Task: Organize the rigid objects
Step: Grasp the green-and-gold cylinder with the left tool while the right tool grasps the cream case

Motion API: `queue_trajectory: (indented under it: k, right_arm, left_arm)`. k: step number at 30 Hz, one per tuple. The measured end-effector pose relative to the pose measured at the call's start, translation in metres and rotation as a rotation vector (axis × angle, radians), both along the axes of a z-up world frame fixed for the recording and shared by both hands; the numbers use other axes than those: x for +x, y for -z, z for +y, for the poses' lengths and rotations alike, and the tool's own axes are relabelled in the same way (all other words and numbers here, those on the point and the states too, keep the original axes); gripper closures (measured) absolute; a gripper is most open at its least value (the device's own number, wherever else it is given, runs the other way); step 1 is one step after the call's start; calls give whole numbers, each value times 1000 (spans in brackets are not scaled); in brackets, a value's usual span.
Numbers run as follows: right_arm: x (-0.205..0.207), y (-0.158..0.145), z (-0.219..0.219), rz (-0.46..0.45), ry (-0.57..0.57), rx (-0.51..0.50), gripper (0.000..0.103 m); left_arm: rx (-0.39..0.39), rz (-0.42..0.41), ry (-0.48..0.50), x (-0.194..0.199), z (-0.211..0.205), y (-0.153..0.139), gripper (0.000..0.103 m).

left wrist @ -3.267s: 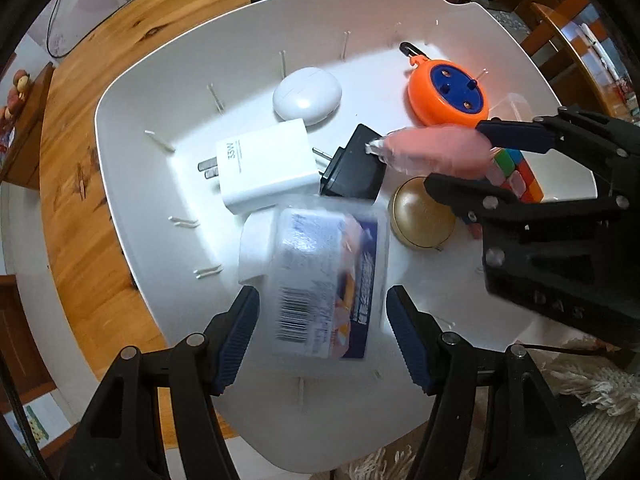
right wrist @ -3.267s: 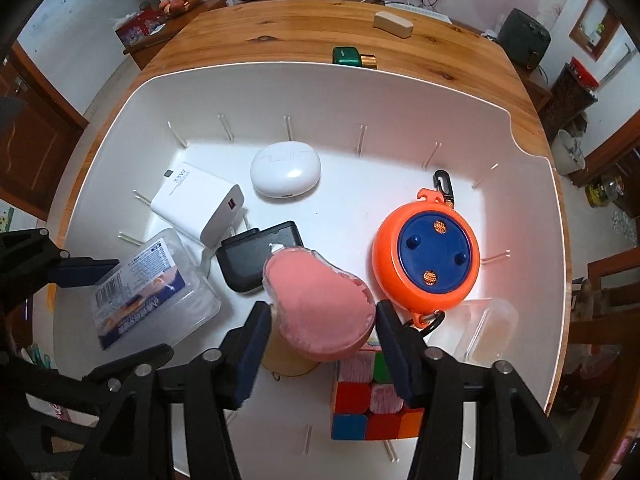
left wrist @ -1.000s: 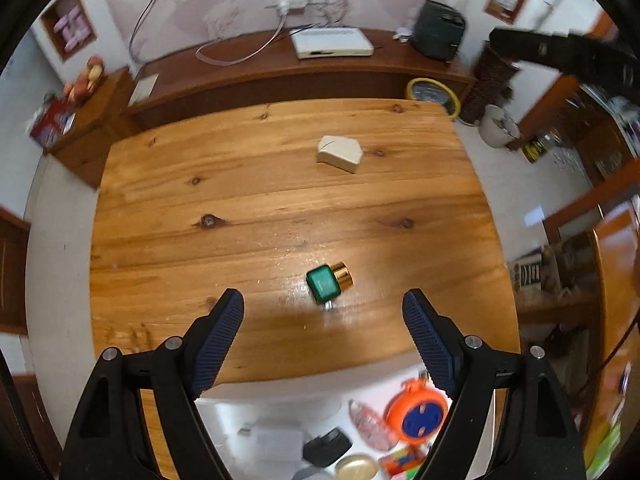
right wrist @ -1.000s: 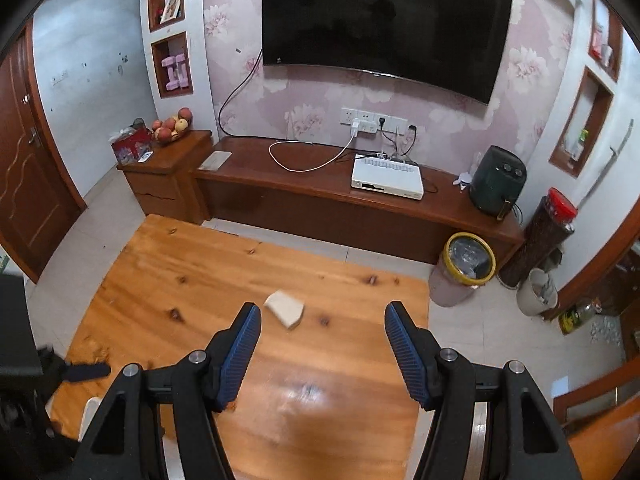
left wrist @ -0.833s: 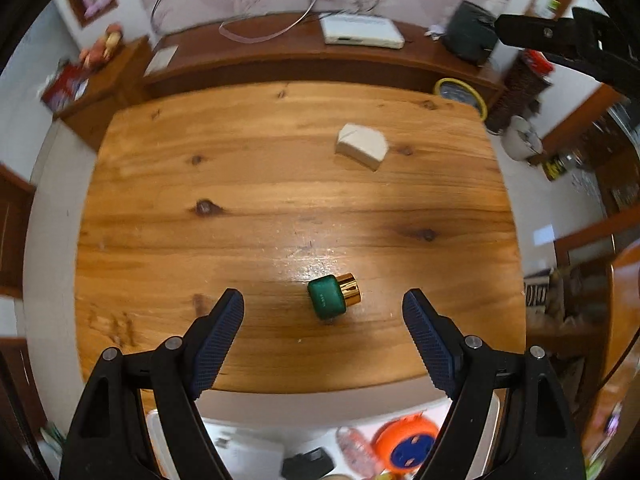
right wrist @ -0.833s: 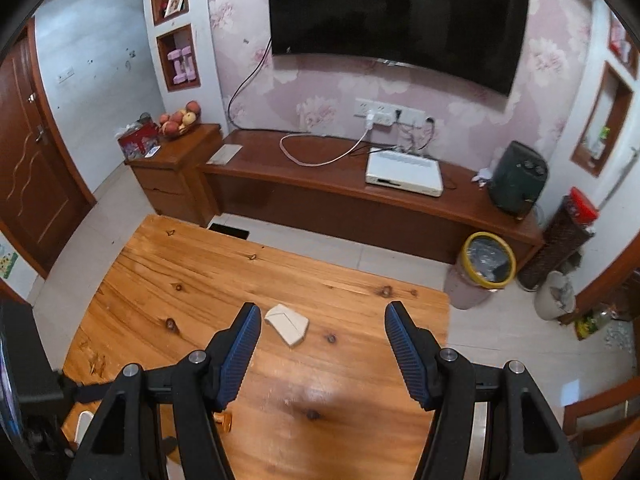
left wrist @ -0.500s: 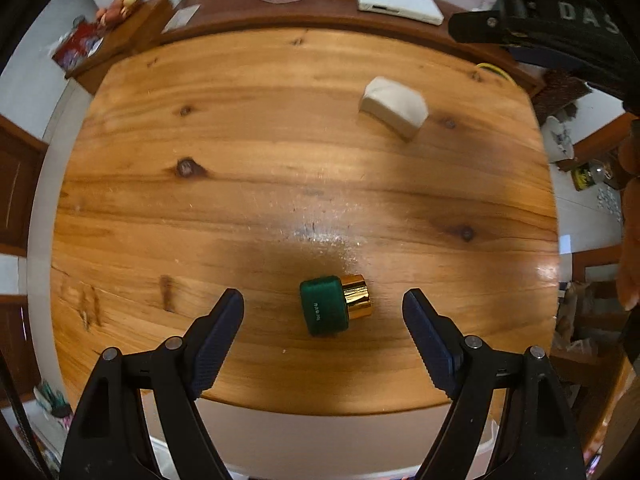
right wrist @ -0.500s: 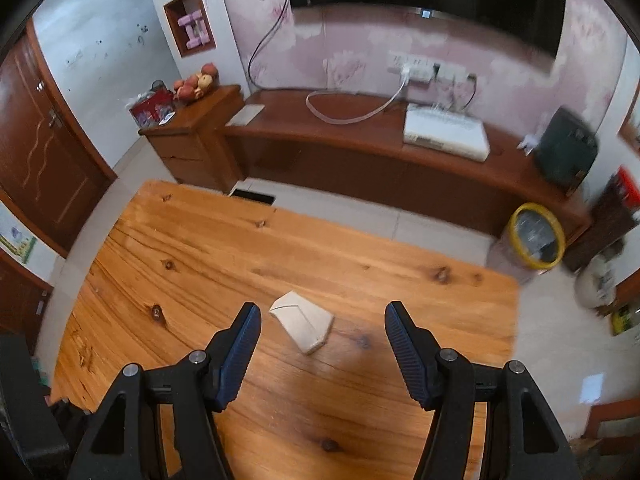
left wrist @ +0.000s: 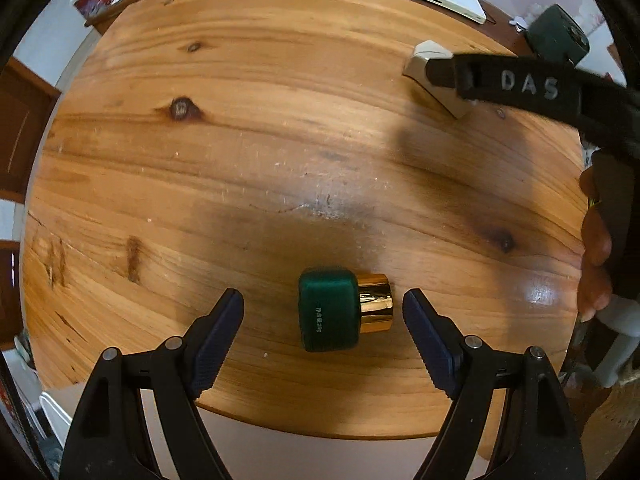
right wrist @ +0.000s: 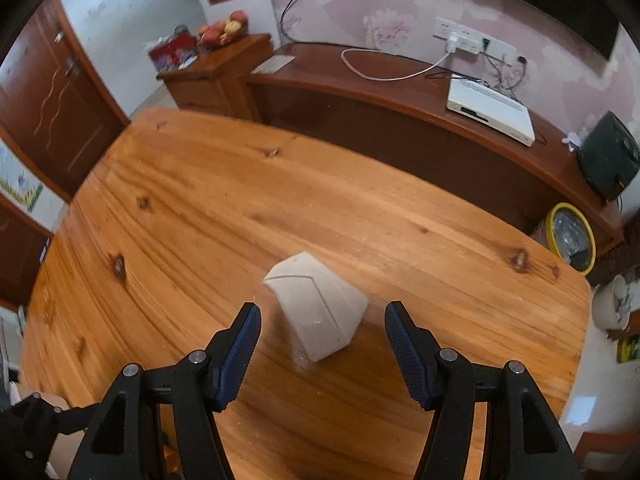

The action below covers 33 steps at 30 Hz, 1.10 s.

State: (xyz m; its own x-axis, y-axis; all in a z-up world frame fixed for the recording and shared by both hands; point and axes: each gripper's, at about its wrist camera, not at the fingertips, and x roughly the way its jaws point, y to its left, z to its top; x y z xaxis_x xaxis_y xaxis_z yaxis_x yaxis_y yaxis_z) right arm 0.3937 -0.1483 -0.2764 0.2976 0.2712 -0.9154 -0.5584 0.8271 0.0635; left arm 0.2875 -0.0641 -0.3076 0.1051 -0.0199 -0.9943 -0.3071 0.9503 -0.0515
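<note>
Fingers of left gripper (left wrist: 323, 316) open astride green bottle (left wrist: 343, 314); right gripper (right wrist: 322, 322) fingers open astride white box (right wrist: 316, 309) on worktop (right wrist: 360, 240).

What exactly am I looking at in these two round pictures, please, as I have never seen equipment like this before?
There is no robot here: a person carries a hand-held two-fingered tool in each hand, and each tool has a wide-angle camera looking along its fingers. That lens makes the pictures round and bent.

The left camera looks straight down. Its left tool stands open above a small green bottle with a gold cap, lying on its side on the wooden table. The black bar marked DAS at the upper right is the other tool, seen from the side.

The right camera looks down at a slant. Its right tool is open around a pale angular box on the same table.

Neither tool holds anything yet.
</note>
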Motion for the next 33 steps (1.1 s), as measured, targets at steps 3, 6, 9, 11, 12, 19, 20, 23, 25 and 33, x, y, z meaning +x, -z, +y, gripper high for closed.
queue_trajectory:
  k: [3,6,9,11,12,19,20,23,25,33]
  right_arm:
    - [-3,7,5,-5,-27,-22,38]
    - [-3,14,3,-8,-28,-42,38]
    - [0,20,1,7,-24,-34,49]
    - [-1,20,-1,-5,-19,-37,55]
    - [-1,20,-1,-5,-20,-36,56]
    - [-13,20,-1,-35,-15,-59,59]
    - [-15,20,-2,-33,-6,-57,60]
    - [-21,20,-3,-36,6,-54,60]
    - [-26,20,-2,-39,8,-56,60]
    - [-46,8,-6,-41,14,-47,62]
  left_arm:
    - [21,0,-6,-2,-1,2,19]
    - [37,-1,-20,-3,-3,2,19]
    - [50,0,-30,-6,-1,1,19]
    - [51,2,-32,-8,-1,1,19]
    - [49,3,-32,-9,-2,1,19]
    - [34,15,-33,-12,-5,5,20]
    - [26,17,-32,-13,-5,6,22]
    - [7,8,-22,-16,-7,7,43]
    - [25,13,-6,-17,-10,7,55]
    - [16,-37,21,-22,-2,-7,55]
